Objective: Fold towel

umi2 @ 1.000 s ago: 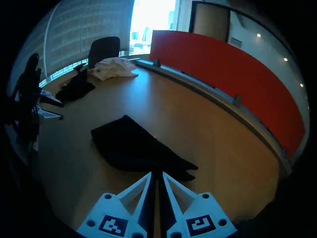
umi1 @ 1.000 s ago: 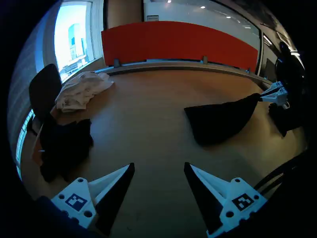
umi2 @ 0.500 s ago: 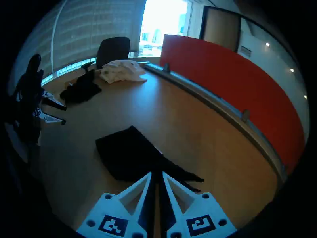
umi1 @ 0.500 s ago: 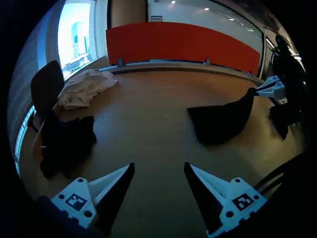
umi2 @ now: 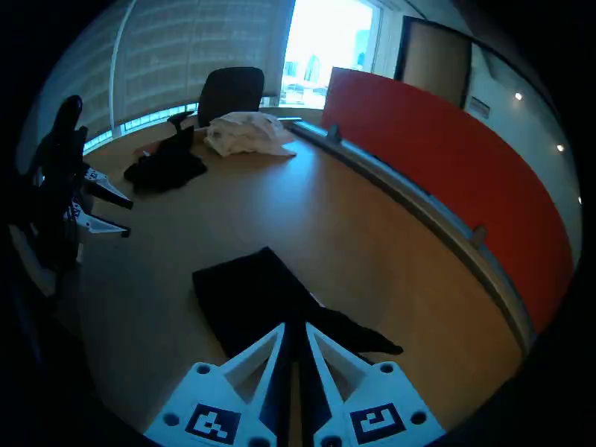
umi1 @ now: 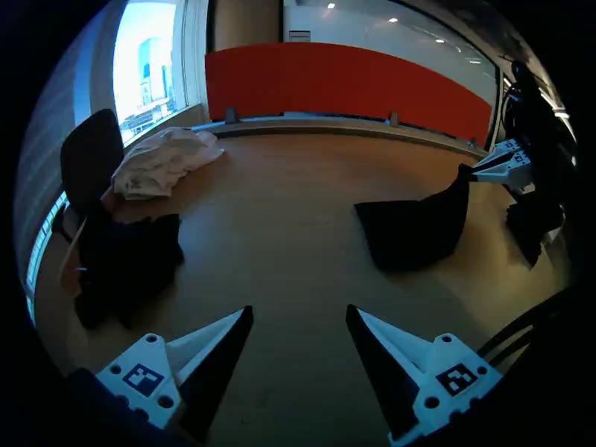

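One towel (umi1: 413, 231) — dark, on bench (umi1: 298, 194), one corner lifted off surface, rest lying flat. Two tongs. Of these, right tongs (umi2: 296, 346) pressed together, pinching raised corner; towel spreads just ahead of tips. Other pair, left tongs (umi1: 298, 309), spread wide, holding nothing, well apart from towel, over bare bench. Far end: one white cloth heap (umi1: 164, 158), one dark heap (umi1: 127, 257) near it — one chair (umi1: 88, 160) behind. One red screen (umi1: 350, 78) along far edge.
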A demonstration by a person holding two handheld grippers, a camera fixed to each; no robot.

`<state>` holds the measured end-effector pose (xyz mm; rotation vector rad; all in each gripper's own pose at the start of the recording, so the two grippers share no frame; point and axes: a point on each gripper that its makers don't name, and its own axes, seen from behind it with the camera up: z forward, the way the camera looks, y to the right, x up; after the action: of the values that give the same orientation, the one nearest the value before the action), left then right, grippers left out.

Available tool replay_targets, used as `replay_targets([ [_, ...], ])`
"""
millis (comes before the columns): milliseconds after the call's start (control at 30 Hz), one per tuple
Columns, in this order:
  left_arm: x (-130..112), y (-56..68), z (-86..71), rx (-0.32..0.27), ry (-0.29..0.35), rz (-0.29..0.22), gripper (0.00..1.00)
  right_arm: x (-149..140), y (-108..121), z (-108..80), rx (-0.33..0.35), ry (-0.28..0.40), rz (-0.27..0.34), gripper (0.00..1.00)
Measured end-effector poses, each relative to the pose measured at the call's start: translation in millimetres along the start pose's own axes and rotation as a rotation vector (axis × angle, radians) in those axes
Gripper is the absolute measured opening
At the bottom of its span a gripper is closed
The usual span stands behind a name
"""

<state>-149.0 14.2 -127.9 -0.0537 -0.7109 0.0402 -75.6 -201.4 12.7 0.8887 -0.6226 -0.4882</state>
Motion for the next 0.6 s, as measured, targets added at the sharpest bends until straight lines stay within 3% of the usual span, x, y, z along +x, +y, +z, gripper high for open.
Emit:
replay_targets([
  [600, -6, 6.4, -6.1, -0.019, 0.013, -0.027, 0.92, 26, -40, 48.9, 0.106, -0.021, -0.056, 0.05],
])
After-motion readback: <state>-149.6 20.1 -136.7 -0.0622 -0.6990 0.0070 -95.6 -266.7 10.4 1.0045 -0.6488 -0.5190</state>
